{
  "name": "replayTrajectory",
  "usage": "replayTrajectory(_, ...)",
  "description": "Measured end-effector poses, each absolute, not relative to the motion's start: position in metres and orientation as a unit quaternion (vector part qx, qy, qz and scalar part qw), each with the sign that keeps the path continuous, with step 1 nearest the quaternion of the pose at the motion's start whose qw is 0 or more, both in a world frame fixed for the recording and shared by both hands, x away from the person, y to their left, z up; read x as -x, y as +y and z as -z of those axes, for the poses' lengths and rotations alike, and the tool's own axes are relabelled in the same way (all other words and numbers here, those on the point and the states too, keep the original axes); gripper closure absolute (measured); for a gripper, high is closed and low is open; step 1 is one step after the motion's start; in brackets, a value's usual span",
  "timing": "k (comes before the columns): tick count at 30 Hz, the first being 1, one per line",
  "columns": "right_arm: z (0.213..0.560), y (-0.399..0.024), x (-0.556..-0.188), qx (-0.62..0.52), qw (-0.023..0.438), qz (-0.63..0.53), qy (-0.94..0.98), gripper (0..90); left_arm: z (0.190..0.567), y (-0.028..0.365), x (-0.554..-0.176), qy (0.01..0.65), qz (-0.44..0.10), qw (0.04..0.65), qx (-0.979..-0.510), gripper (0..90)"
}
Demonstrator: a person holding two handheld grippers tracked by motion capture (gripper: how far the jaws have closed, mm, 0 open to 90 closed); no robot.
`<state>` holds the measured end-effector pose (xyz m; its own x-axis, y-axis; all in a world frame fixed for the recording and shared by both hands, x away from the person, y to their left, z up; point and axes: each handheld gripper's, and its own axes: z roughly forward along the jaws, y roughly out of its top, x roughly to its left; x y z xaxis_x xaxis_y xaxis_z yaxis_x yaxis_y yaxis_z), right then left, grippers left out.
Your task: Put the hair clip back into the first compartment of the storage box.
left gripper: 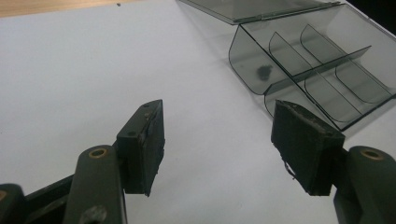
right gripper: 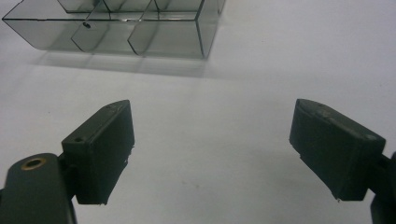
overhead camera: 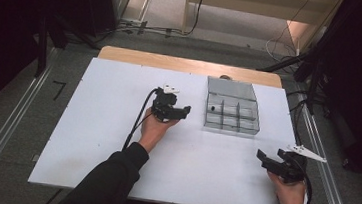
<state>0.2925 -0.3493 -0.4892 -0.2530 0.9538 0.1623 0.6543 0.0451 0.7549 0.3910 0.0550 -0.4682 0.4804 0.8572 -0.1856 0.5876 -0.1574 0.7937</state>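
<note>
A smoky clear plastic compartment box [overhead camera: 232, 112] with its lid laid open stands right of the table's middle. A small dark piece [overhead camera: 213, 107] lies in its near-left compartment, and the piece [left gripper: 264, 71] appears again in the left gripper view and, as a small dark piece [right gripper: 86, 24], in the right gripper view. My left gripper [overhead camera: 184, 112] hovers just left of the box, jaws open and empty, with the box [left gripper: 317, 70] ahead of it. My right gripper [overhead camera: 262, 158] is near the front right, open and empty, facing the box [right gripper: 140, 28].
A white board [overhead camera: 104, 145] covers the table, and a strip of bare wood [overhead camera: 173, 61] shows at the far edge. Black cables trail from both grippers. Dark stands and floor rails flank the table.
</note>
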Motion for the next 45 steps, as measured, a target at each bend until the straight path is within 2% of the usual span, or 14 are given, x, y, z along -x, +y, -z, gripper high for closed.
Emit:
replayTrajectory(14, 0.489, -0.348, -0.293, -0.578, 0.198, -0.376, 0.696, 12.1, 0.471, 0.076, -0.375, 0.491, -0.163, 0.426, -0.742, 24.3)
replayTrajectory(45, 0.489, -0.348, -0.293, -0.58, 0.201, -0.374, 0.695, 12.1, 0.466, 0.125, -0.343, 0.505, -0.174, 0.446, -0.718, 22.5)
